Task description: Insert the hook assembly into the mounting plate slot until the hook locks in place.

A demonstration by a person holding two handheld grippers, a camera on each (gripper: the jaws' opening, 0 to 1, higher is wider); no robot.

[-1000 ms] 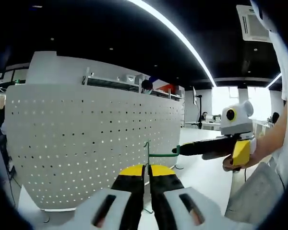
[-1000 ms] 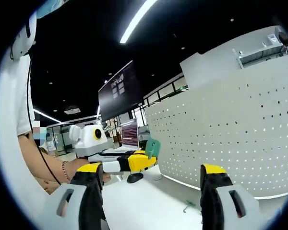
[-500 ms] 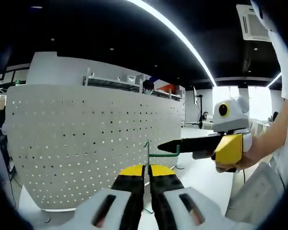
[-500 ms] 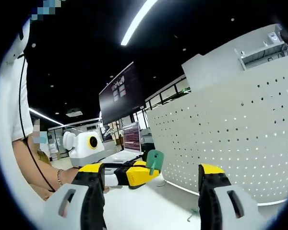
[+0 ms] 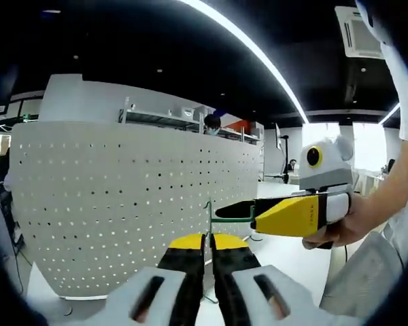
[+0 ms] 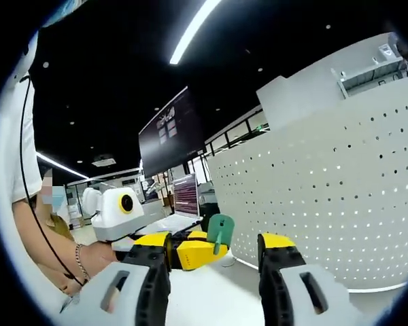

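The green hook assembly is a thin upright rod with a side arm, held just above the yellow tips of my left gripper, which is shut on it. Right behind it stands the white perforated mounting plate. My right gripper comes in from the right, level with the hook's side arm, its jaws on either side of it. In the right gripper view my right gripper is open, its yellow tips framing the hook's green plate and the left gripper. The mounting plate curves along the right.
A person's hand holds the right gripper over the white table. In the right gripper view a forearm shows at the left and a large dark screen hangs behind. The mounting plate stands close to both grippers.
The right gripper has rolled and moved in onto the hook's side arm. Its jaws have narrowed around the green plate. The left gripper and hook have held still.
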